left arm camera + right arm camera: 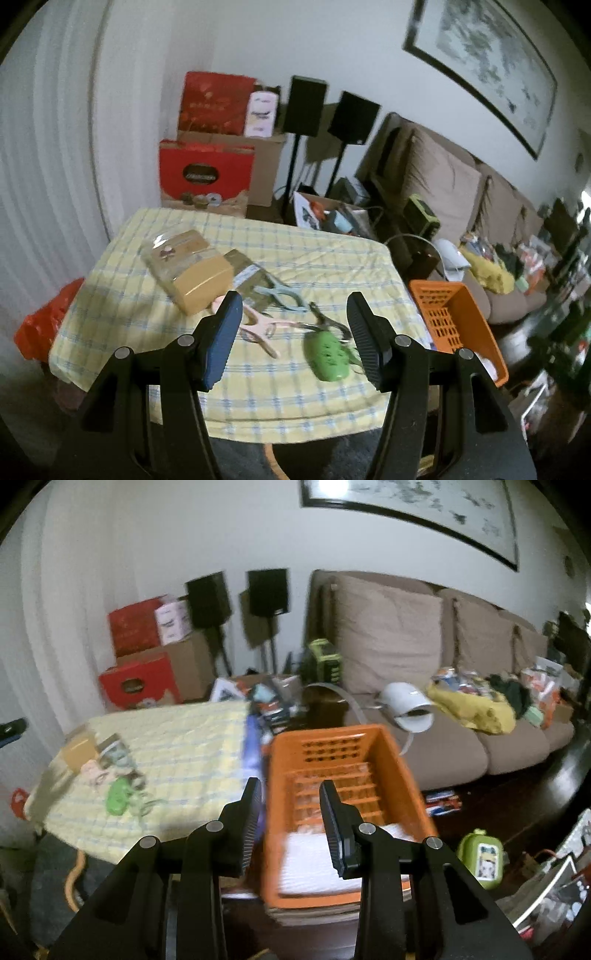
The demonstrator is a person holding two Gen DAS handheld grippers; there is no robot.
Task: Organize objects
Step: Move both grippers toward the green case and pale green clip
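On the yellow checked tablecloth (295, 391) lie a tan box in clear wrap (192, 273), an olive packet (247, 275), a pale blue clip (284, 295), a pink clip (258, 325), a metal clip (328, 321) and a green oval case (328, 354). My left gripper (293, 314) hovers open over the clips, nothing between its fingers. The orange basket (280, 760) stands to the right of the table, with white sheets in its bottom. My right gripper (290, 790) hangs open and empty above the basket's left wall. The green case (118, 797) also shows in the right wrist view.
Red gift boxes (207, 177) and cardboard cartons stand behind the table, with two black speakers (332, 110) on stands. A brown sofa (424, 701) heaped with clutter runs along the wall. A green lunch box (480, 860) and papers lie on the dark floor. A red bag (44, 325) sits left of the table.
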